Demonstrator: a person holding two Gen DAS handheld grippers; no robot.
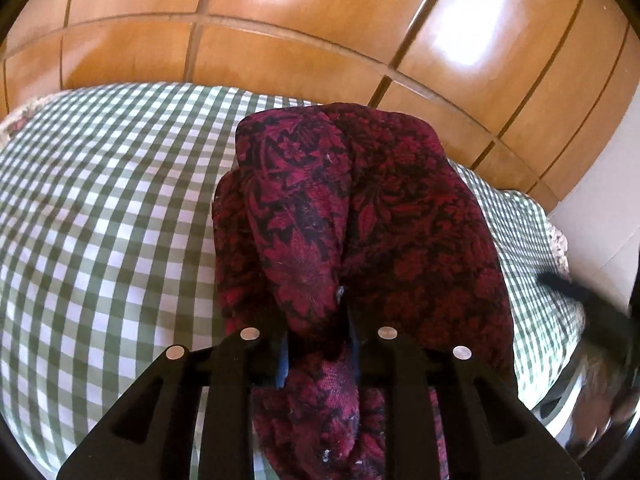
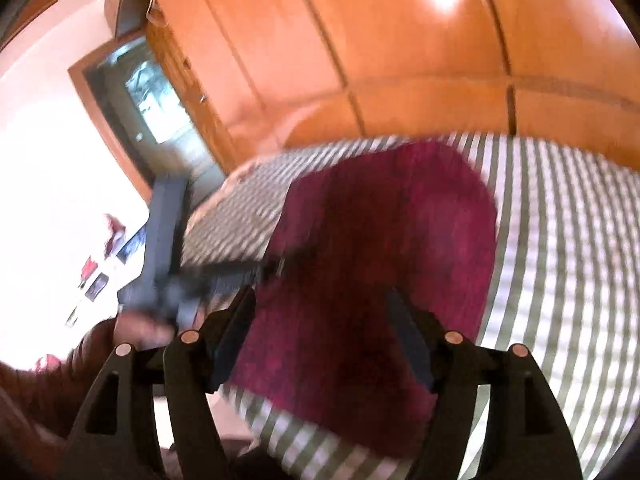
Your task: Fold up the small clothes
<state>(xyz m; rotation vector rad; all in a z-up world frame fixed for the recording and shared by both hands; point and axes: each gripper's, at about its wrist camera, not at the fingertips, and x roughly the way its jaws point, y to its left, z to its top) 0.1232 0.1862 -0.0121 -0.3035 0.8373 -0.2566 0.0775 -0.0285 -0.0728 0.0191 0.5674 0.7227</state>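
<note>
A dark red garment with a black leaf pattern (image 1: 360, 216) lies bunched on the green-and-white checked bed cover (image 1: 100, 200). My left gripper (image 1: 318, 326) is shut on a gathered fold of it, and the cloth hides the fingertips. In the blurred right wrist view the same garment (image 2: 380, 248) spreads over the cover (image 2: 560, 260). My right gripper (image 2: 320, 296) hangs above its near part with the jaws wide apart and no cloth pinched between them. The left gripper (image 2: 224, 272) shows there as a dark blur at the garment's left edge.
A wooden wardrobe (image 1: 280, 40) stands close behind the bed. A doorway (image 2: 152, 104) and a white wall (image 2: 52, 160) lie to the left in the right wrist view. A hand (image 2: 140, 328) shows at lower left. The bed's edge (image 1: 560, 240) runs at the right.
</note>
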